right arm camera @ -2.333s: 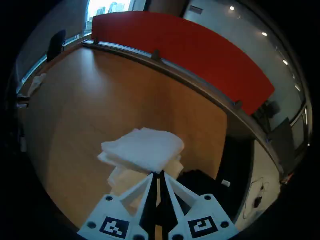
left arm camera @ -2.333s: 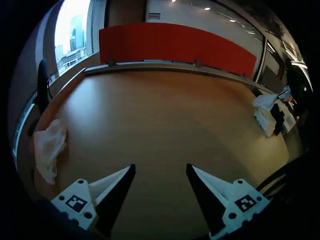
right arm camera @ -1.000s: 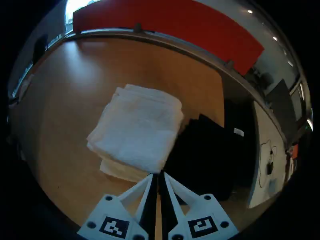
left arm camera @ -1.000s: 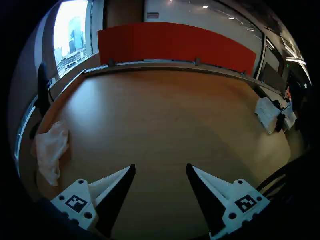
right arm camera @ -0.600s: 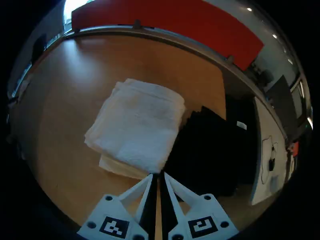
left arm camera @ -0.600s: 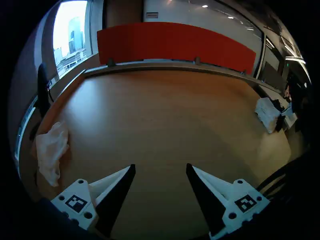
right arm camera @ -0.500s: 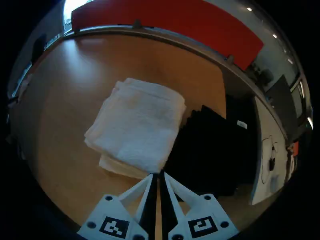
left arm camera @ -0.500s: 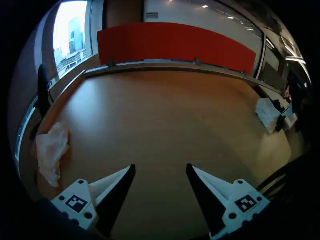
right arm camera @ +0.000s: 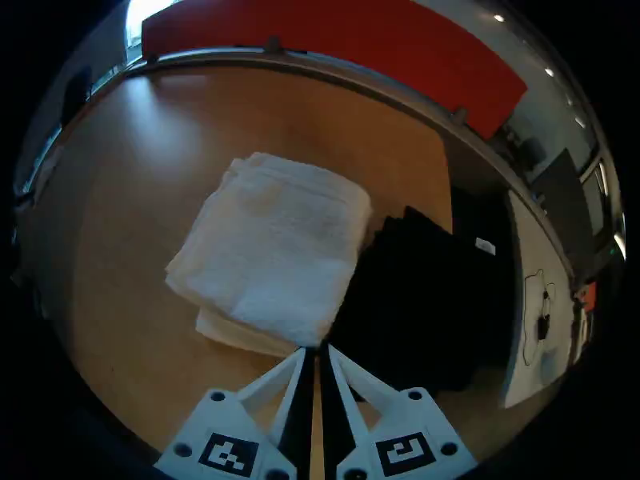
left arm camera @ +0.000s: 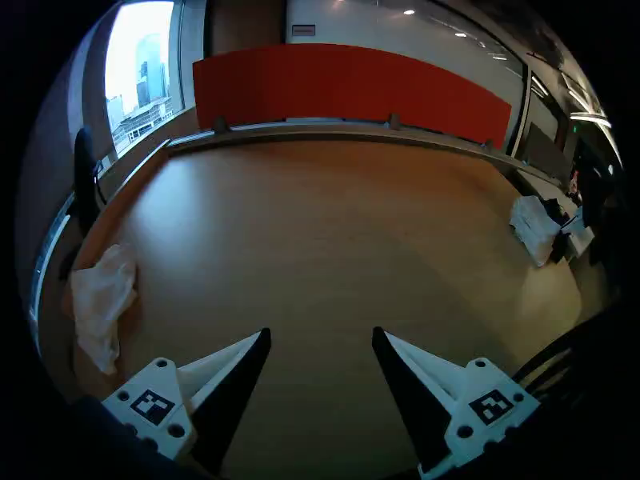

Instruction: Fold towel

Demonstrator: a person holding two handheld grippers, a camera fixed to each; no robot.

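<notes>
White terry towel [right arm camera: 272, 248], folded, is laid on a cream towel [right arm camera: 232, 332] near the table [right arm camera: 160, 144] edge, judged light and limp, best taken by corners; right gripper [right arm camera: 318, 356] is closed at its near corner, left gripper [left arm camera: 320, 332] spread, empty.

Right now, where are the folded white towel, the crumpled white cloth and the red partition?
folded white towel [right arm camera: 276, 248]: right gripper view, middle of its top layer.
crumpled white cloth [left arm camera: 100, 300]: left gripper view, middle of the heap.
red partition [left arm camera: 352, 84]: left gripper view, centre of its front face.
</notes>
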